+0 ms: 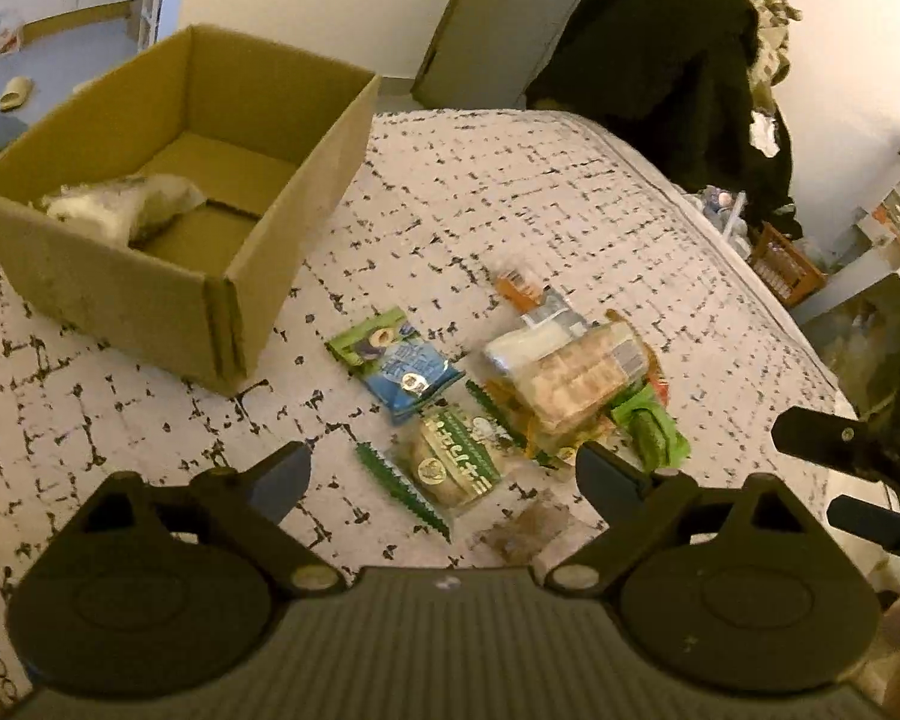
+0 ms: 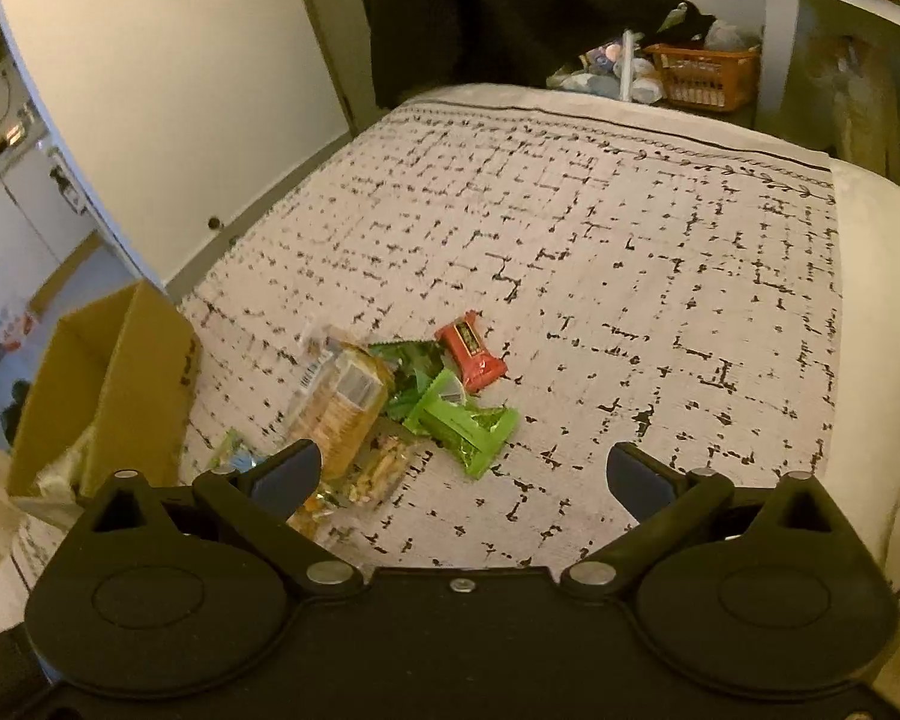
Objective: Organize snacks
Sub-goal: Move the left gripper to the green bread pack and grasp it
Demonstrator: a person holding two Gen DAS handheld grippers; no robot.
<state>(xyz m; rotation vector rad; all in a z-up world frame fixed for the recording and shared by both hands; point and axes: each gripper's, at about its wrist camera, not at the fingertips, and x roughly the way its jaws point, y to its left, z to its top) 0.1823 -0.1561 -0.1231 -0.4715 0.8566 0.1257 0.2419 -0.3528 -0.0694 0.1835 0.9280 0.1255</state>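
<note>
Snack packets heaped mid-bed on grid-patterned bedspread [image 1: 510, 192], beside open cardboard box [image 1: 150, 276] holding one pale crumpled bag [image 1: 120, 207]. Left gripper [image 1: 444, 474] hangs above pile, jaws wide apart, nothing clamped; green-edged cookie packet [image 1: 450, 462] lies below the gap, blue-green packet [image 1: 399, 363] and clear cracker pack [image 1: 570, 375] just beyond. Right gripper [image 2: 462, 474] likewise spread, empty; lime-green wrapper [image 2: 468, 423] and red candy bar [image 2: 471, 354] ahead.

The left gripper [image 1: 444, 474] is dark grey with two round bumps, ridged middle and silver screws; its fingertips [image 1: 285, 471] look bluish, maybe. The right gripper [image 2: 462, 474] is black
</note>
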